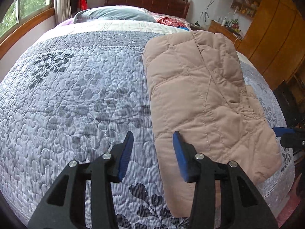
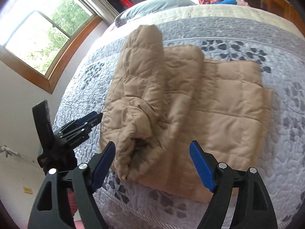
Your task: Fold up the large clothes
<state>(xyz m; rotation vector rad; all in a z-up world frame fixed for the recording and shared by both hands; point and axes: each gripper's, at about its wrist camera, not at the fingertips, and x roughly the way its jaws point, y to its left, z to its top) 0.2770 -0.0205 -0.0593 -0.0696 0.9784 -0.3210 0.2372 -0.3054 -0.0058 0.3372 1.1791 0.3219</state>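
Jaws of the left gripper (image 1: 152, 137) are standing released, gripping nothing, with the folded tan quilted jacket (image 1: 205, 99) lying beyond and under the right-hand jaw on the bed quilt (image 1: 76, 95). Jaws of the right gripper (image 2: 152, 148) are gaping wide and empty, the jacket (image 2: 190, 105) lying between and beyond them.

Right claw (image 2: 152, 152) hangs wide open with nothing in it, folded tan quilted jacket (image 2: 181, 103) on the bed (image 2: 276, 38) just ahead, left claw (image 2: 95, 117) off to its left.
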